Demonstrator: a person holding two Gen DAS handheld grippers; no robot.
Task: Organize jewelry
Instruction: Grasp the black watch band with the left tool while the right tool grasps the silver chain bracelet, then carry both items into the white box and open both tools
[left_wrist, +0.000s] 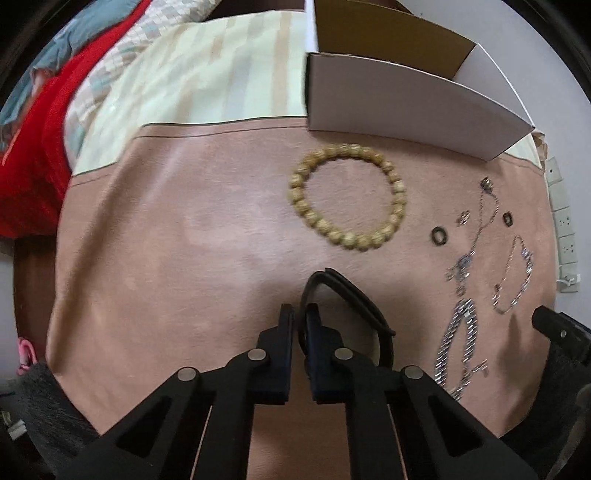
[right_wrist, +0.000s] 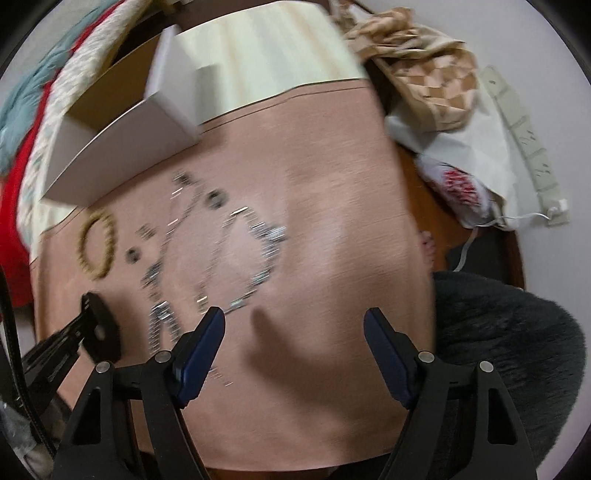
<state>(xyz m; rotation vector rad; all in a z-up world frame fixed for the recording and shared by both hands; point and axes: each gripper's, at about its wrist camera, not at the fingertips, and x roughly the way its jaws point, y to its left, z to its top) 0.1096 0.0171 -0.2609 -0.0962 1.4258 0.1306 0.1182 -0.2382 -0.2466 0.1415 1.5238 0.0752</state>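
On the pink mat (left_wrist: 192, 240): most of the jewelry lies loose, spread over the right half of the desk.
Left hand-held gripper (left_wrist: 300, 314): clenched on a black cord loop (left_wrist: 354, 299), pinched near its left end; the rest of the loop trails to the right beside the fingers.
Right hand-held gripper (right_wrist: 294, 323): released, fingers wide apart, hanging over bare mat just right of the silver pieces; it holds nothing.
Beaded bracelet (left_wrist: 347, 195): flat on the mat, just near of the box, apart from the gripper.
Silver chains (left_wrist: 461, 343): several strands at the right, too blurred in the right wrist view to count.
Dark rings (left_wrist: 439, 235): two small ones lie among the chains.
White box (left_wrist: 399, 107): open at the far edge, its brown inside visible; no jewelry shows in the part that can be seen.
Progress: early, by my reading. Only the cord is in hand; bracelet, chains and rings all seem left to sort, presumably into the box.
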